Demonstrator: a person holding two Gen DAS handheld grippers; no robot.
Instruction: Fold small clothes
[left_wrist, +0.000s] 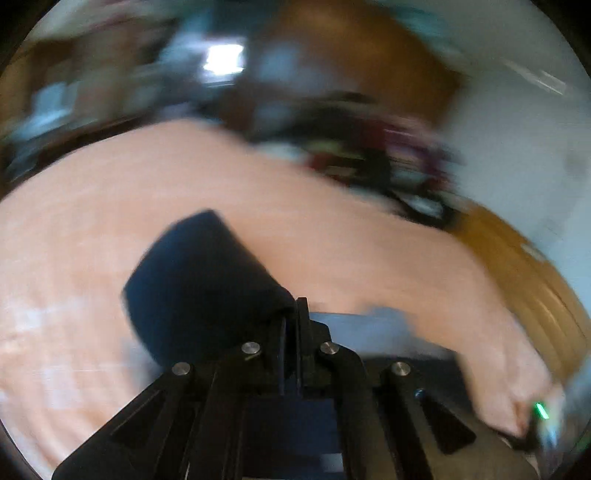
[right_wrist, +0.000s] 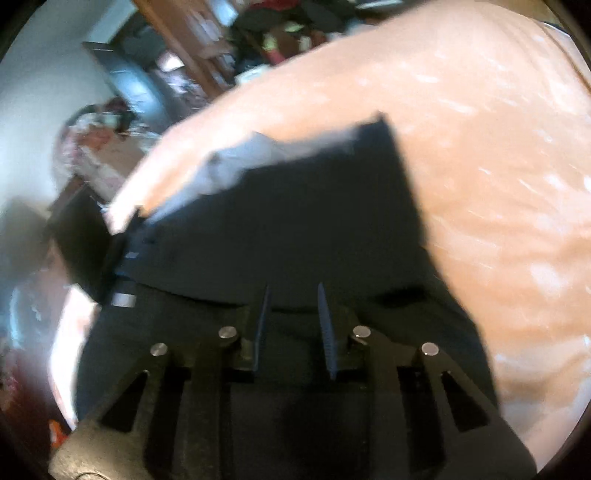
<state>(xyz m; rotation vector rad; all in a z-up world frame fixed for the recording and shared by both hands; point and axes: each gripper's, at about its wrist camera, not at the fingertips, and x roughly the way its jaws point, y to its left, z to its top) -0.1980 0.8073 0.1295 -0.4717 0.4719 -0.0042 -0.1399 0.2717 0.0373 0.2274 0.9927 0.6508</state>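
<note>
Clearly, left gripper (left_wrist: 293, 314) pinches dark garment (left_wrist: 199, 280); right gripper (right_wrist: 293, 295) gapes above it.

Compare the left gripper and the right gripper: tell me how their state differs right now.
The left gripper is shut, pinching a fold of the dark garment; the right gripper stands open with a clear gap and holds nothing. The left lifts cloth off the peach bedspread; the right only hovers over the garment. Both are black, two-fingered, and over the same cloth.
</note>
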